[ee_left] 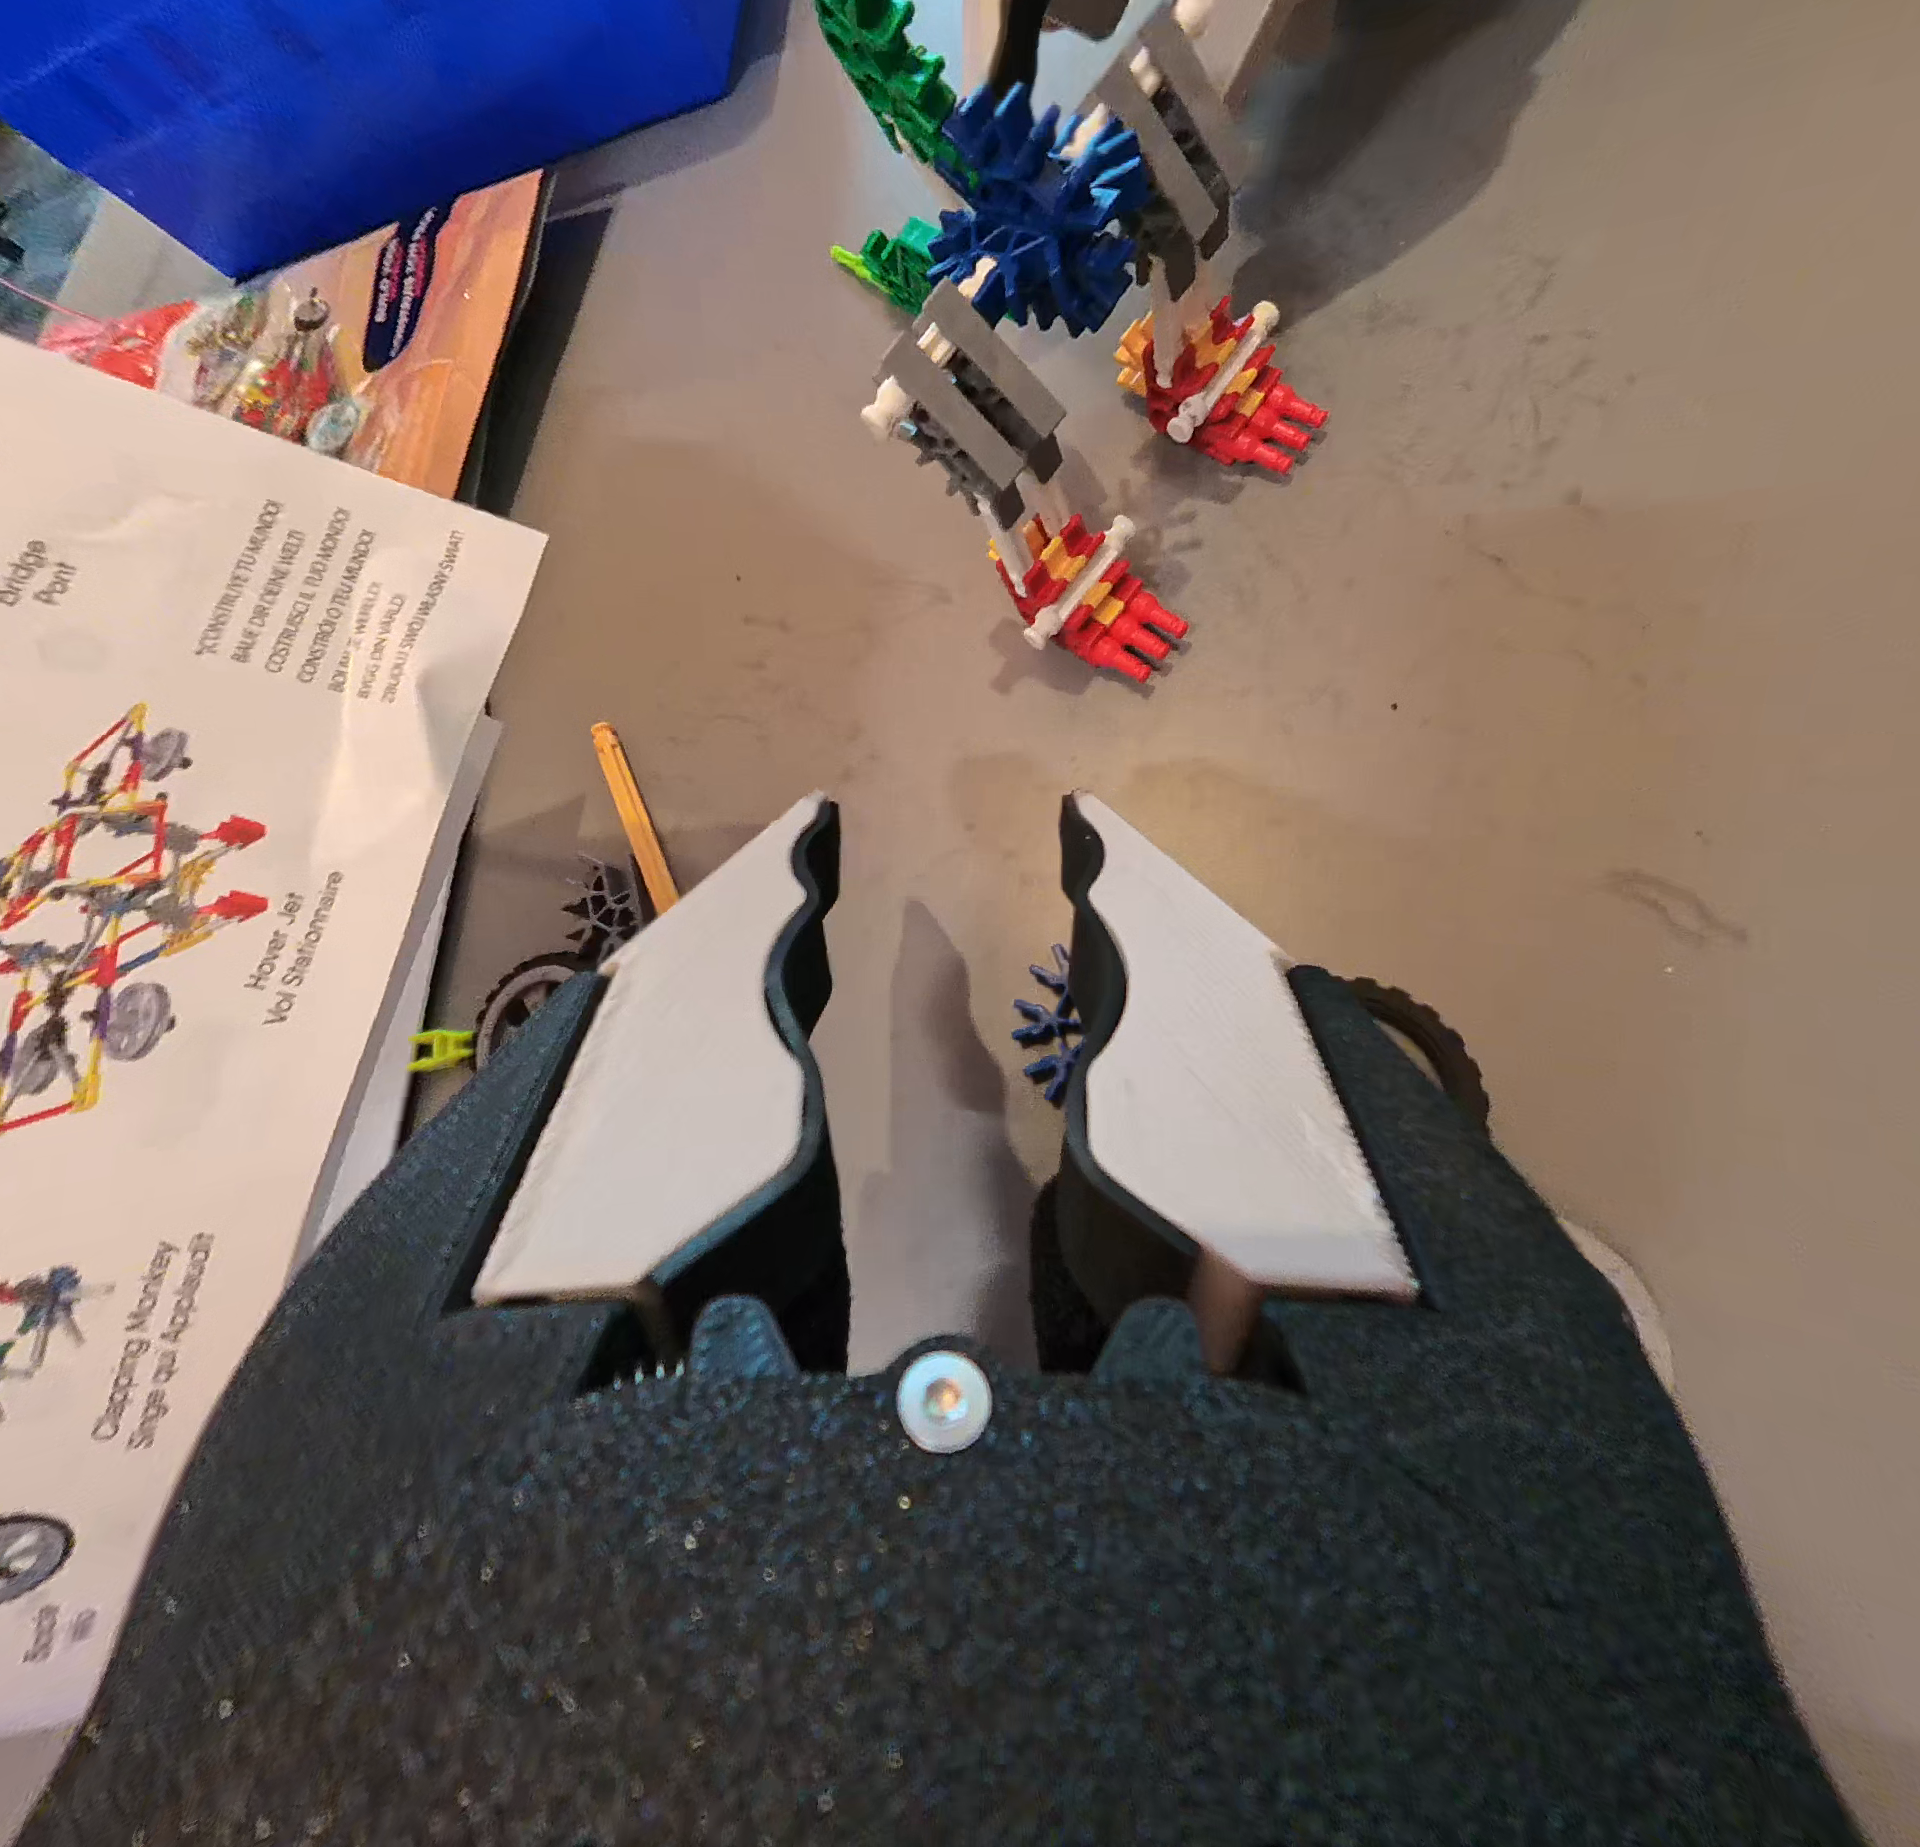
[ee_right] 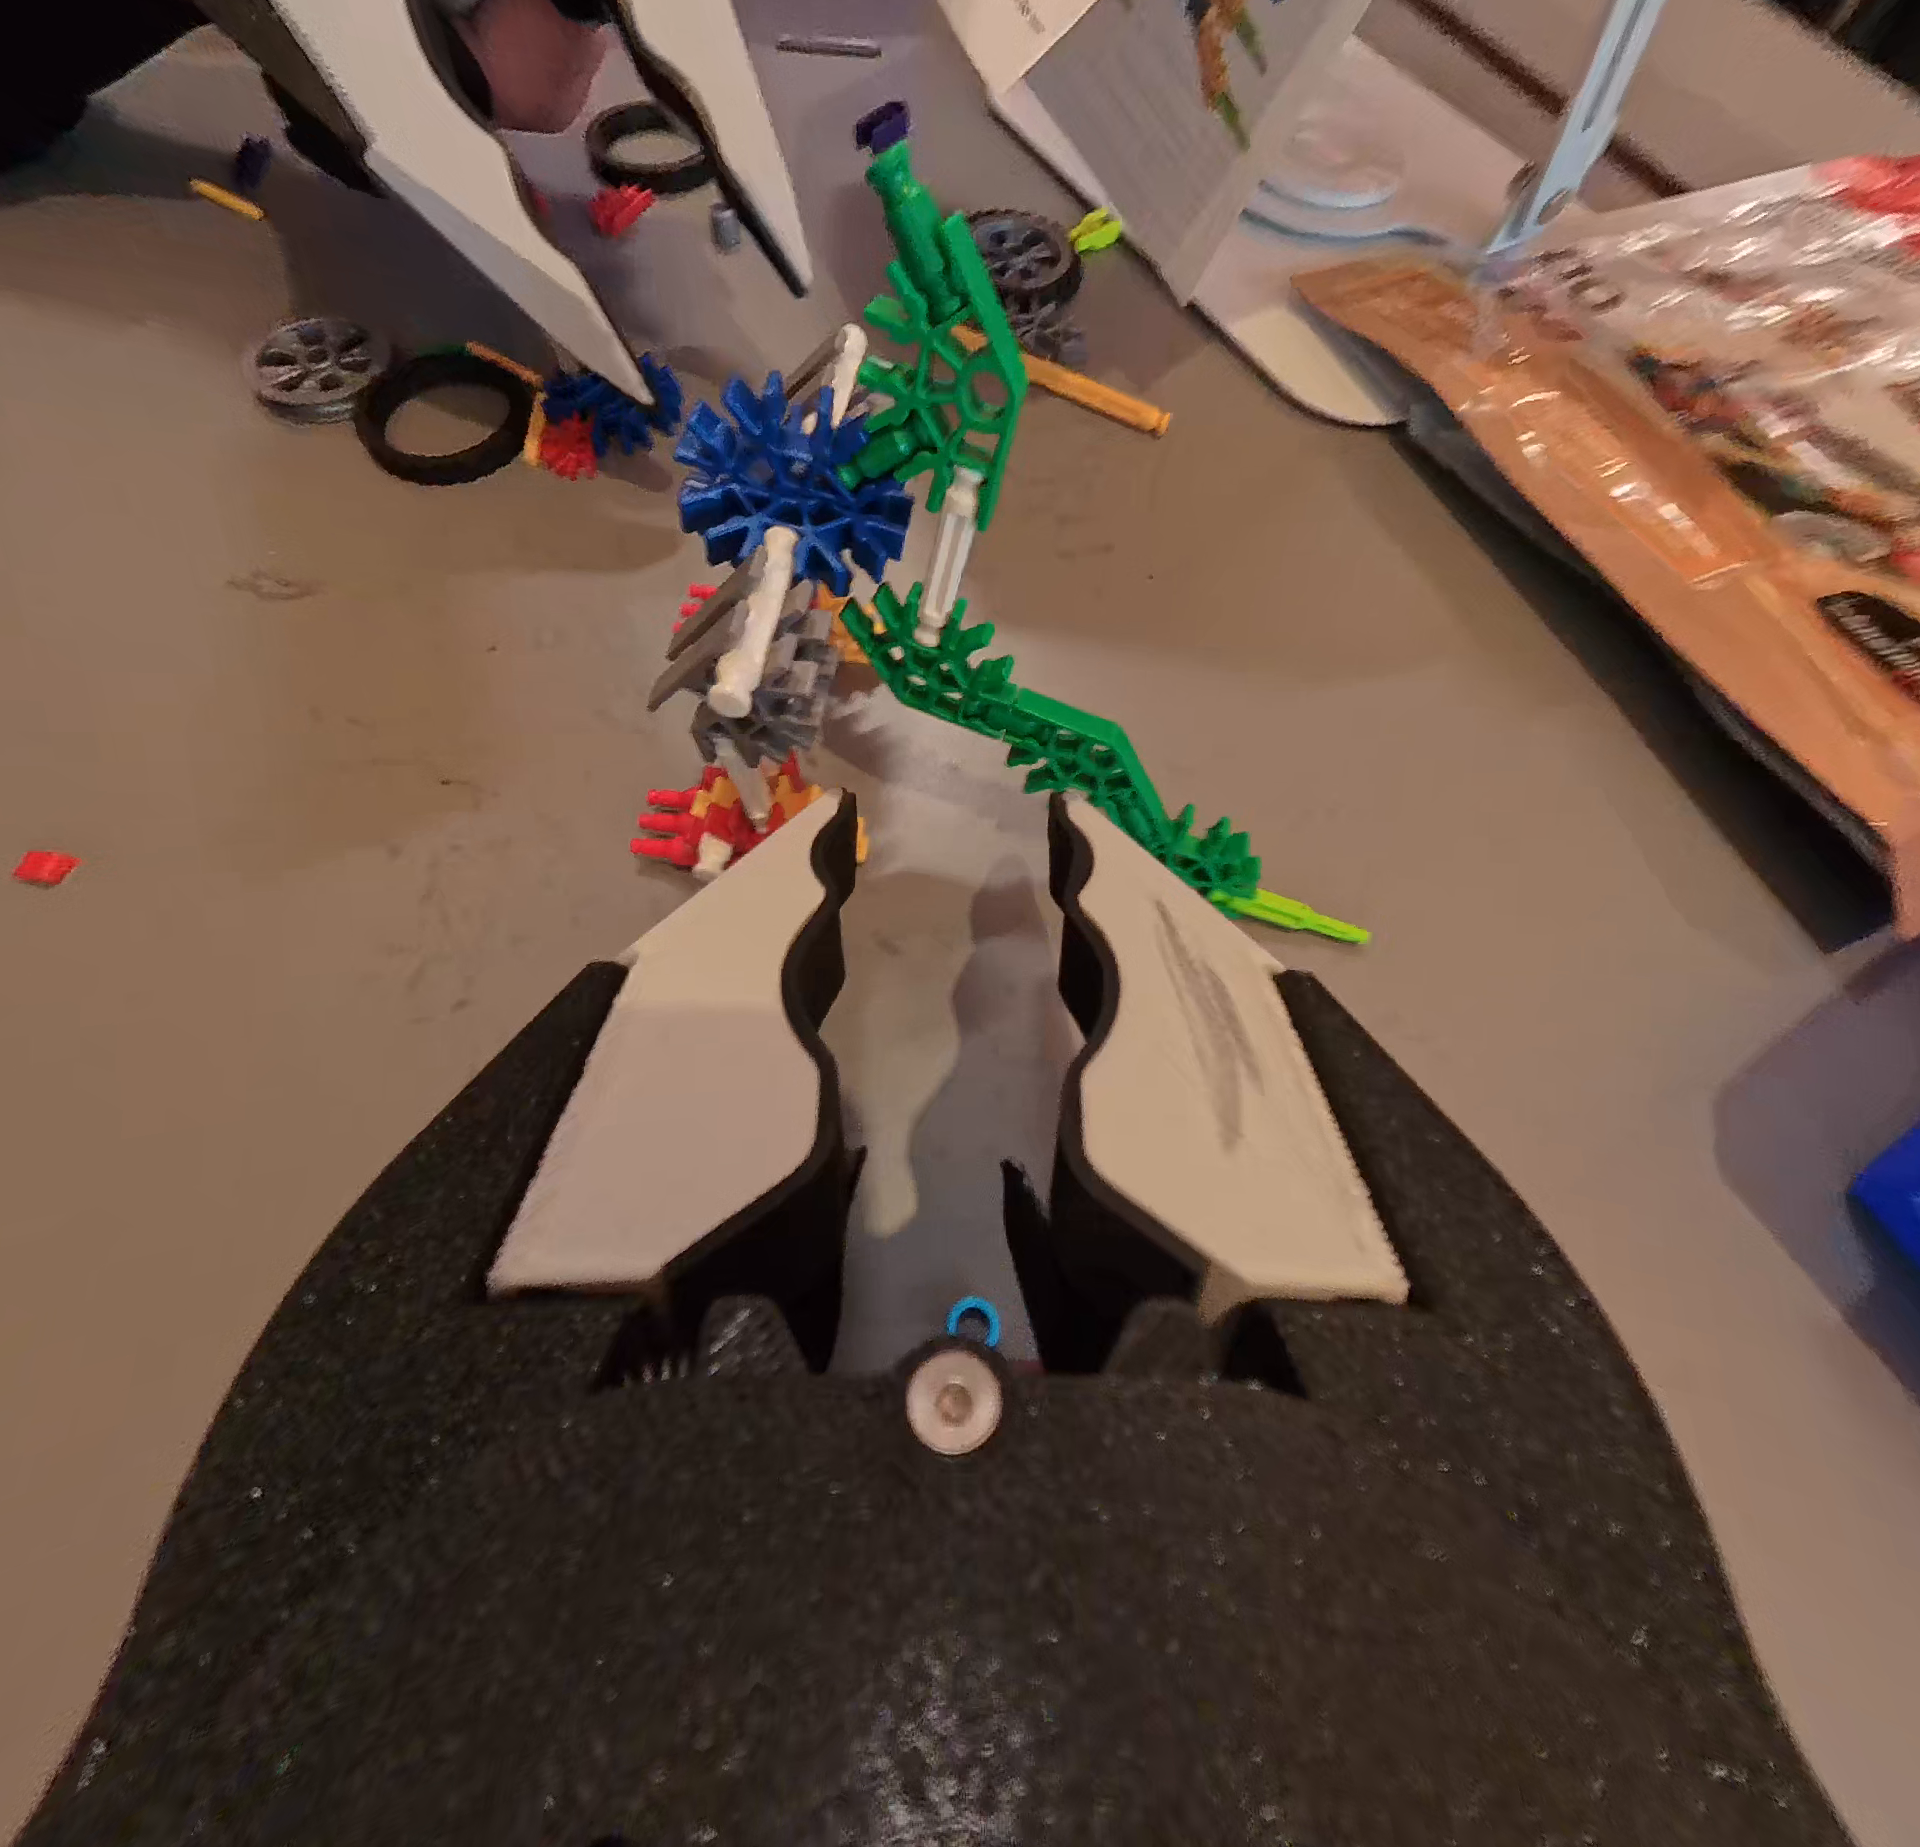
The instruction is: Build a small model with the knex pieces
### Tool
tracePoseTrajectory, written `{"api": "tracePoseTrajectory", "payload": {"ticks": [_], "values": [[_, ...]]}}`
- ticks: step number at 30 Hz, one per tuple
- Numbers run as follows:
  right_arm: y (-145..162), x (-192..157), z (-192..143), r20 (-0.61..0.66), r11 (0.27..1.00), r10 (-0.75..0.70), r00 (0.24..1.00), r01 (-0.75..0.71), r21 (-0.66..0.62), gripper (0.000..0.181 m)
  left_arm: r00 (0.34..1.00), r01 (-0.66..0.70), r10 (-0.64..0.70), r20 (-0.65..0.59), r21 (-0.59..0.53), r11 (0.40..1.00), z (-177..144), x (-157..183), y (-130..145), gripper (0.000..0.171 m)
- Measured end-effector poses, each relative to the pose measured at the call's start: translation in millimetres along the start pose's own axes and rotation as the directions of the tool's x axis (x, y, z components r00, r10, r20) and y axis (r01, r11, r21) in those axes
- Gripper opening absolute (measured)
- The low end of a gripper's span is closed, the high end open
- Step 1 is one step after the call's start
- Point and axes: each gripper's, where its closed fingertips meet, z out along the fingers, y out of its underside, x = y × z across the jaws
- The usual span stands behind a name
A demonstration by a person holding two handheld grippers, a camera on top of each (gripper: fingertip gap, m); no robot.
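Observation:
A small toy figure of plastic construction pieces stands on the grey table [ee_left: 1558,654]. It has a blue snowflake body [ee_left: 1029,228] [ee_right: 790,488], grey legs, two red and yellow feet [ee_left: 1101,592] and a green jagged tail [ee_right: 1039,727]. My left gripper [ee_left: 951,821] is open and empty, a short way in front of the feet. A loose blue connector [ee_left: 1044,1018] lies by its right finger. My right gripper [ee_right: 951,821] is open and empty, its tips beside one red foot [ee_right: 707,821] and the tail. The left gripper also shows in the right wrist view [ee_right: 722,332].
An instruction sheet [ee_left: 208,862], a blue box [ee_left: 364,62] and a clear plastic bag of parts [ee_right: 1662,426] lie to one side. Loose pieces are scattered: an orange rod [ee_left: 634,821], a black tyre [ee_right: 447,431], a grey wheel [ee_right: 317,363], a small red piece [ee_right: 47,867]. Across from one pair of fingers to the other is roughly 15 cm. The right gripper is farther from the loose blue connector [ee_left: 1044,1018], some 15 cm, than the left, some 4 cm.

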Motion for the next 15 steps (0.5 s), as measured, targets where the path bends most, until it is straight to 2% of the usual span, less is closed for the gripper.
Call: {"api": "tracePoseTrajectory", "payload": {"ticks": [5,15], "values": [[-2,14,0,-0.112,0.998,-0.066,0.992,0.066,0.001,0.036,1.000,0.007,-0.007,0.003,-0.004,1.000,-4,-1,6,0.042],[0,24,-2,-0.207,0.990,-0.143,0.968,0.142,-0.018,0.033,1.000,-0.006,0.007,0.015,-0.011,1.000,-3,-1,4,0.043]]}}
